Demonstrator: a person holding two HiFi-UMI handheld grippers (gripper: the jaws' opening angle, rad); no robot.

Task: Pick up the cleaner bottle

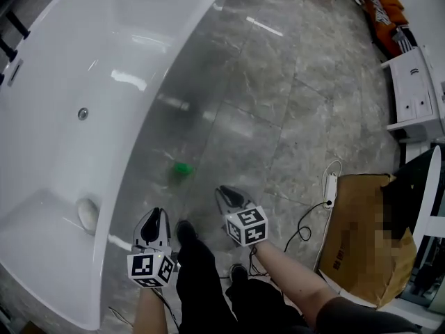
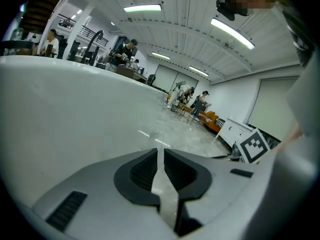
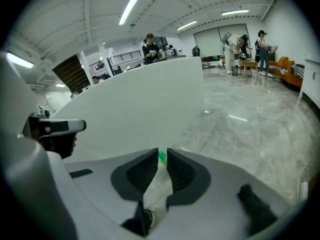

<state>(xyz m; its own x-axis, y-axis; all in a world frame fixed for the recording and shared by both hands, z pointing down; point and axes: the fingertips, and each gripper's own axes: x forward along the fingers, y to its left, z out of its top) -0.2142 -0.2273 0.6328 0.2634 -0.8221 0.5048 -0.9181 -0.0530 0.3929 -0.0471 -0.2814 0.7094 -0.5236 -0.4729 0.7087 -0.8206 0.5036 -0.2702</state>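
The white tub (image 1: pixel 49 68) fills the upper left of the head view. It holds a round drain fitting (image 1: pixel 83 113) near its middle and a pale oval thing (image 1: pixel 87 214) at its lower end; what that is cannot be told. A brown box (image 1: pixel 354 235) stands at lower right, flaps up, its inside out of sight. Its print is too small to read. The only other marks are the black-and-white squares on the gripper cubes.

The bottle (image 1: pixel 182 170) shows as a small green blur on the grey floor (image 1: pixel 278 117), just beside the tub's outer wall, near the frame's centre and above both grippers. No label can be made out on it.

The left gripper (image 1: pixel 156 213) has its jaws pressed together, with nothing between them. The right gripper (image 1: pixel 221 190) is likewise closed and empty; its own view shows the green bottle far off through the slit.
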